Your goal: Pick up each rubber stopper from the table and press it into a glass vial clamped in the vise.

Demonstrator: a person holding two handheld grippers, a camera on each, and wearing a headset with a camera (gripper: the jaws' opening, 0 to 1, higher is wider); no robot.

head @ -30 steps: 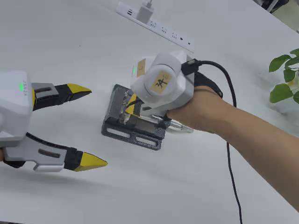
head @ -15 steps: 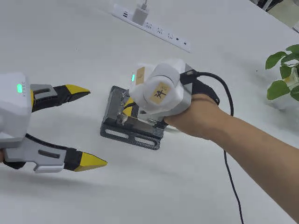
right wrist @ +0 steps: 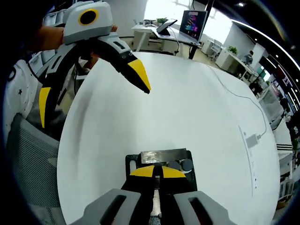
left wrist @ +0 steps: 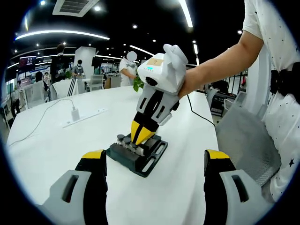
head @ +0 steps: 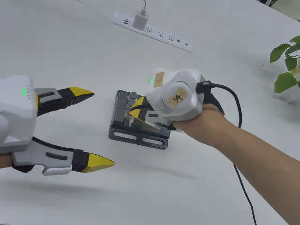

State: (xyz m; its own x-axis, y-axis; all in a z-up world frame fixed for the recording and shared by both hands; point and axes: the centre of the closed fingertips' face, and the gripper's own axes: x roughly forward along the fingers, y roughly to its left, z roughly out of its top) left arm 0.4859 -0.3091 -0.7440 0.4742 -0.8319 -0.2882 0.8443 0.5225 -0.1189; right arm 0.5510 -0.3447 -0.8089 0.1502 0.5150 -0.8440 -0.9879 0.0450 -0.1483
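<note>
Dark rubber stoppers [left wrist: 121, 137] already cap several vials [left wrist: 127, 143] in the vise [head: 136, 138], which sits well in from the worktop's [head: 70, 47] edges.
Right claw [right wrist: 157, 171], tips closed together, bears down on the vial row; whether a stopper sits under them I cannot tell. Left claw [head: 101, 127] hangs wide open and empty towards the near edge. The task looks well along; how many stoppers are left is unclear.

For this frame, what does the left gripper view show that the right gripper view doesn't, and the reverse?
Left gripper view: a row of dark-capped vials side-on, the right gripper with tips shut, down on them, and the person's forearm. Right gripper view: the left gripper held open over the table, plus a lit screen on a far desk. Both share the vise, the table and the power strip.
</note>
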